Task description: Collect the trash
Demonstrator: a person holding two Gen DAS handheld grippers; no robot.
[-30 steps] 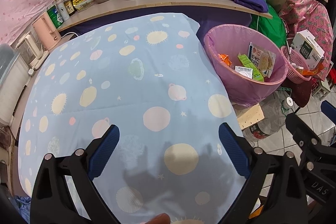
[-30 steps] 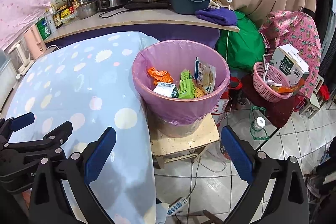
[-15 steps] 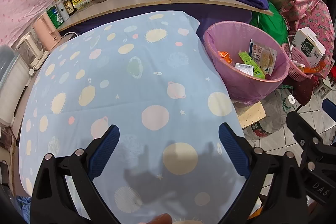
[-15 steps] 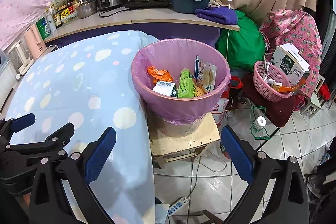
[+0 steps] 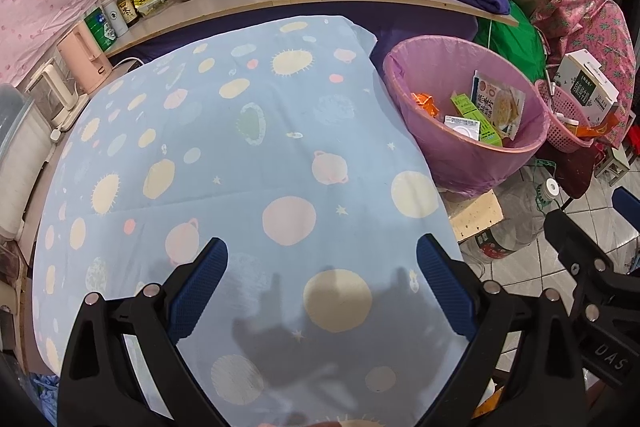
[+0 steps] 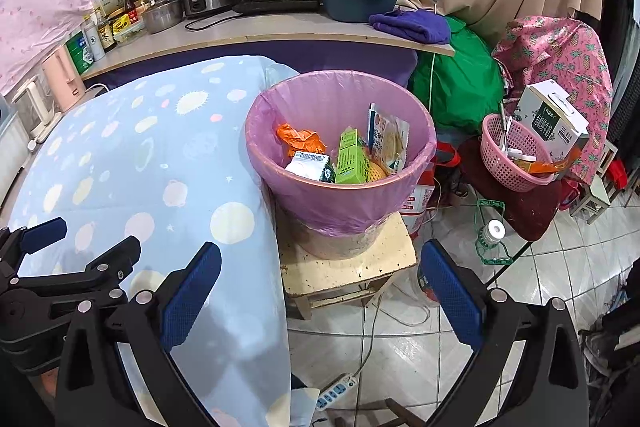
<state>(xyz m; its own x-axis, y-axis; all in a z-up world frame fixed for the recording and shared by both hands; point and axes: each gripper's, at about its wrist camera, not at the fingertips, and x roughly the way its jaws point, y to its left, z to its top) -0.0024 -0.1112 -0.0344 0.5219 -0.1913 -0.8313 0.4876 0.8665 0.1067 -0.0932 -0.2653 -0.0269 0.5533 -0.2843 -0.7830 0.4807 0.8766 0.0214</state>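
Note:
A bin with a pink liner (image 6: 340, 195) stands on a low wooden stool (image 6: 348, 267) right of the table. It holds an orange wrapper (image 6: 300, 139), a green carton (image 6: 351, 159), a white packet (image 6: 310, 165) and a noodle packet (image 6: 388, 137). The bin also shows in the left wrist view (image 5: 464, 163). My left gripper (image 5: 322, 291) is open and empty above the near part of the blue spotted tablecloth (image 5: 240, 147). My right gripper (image 6: 320, 295) is open and empty, near the table's right edge, short of the bin.
A shelf (image 6: 260, 31) behind the table carries pots, a rice cooker, bottles and a purple cloth. A pink basket (image 6: 512, 159) and a white box (image 6: 556, 119) sit right of the bin. A power strip (image 6: 334, 391) and cords lie on the tiled floor.
Both views have shifted slightly; the bin sits a little lower and nearer in them. Both grippers stay open and empty.

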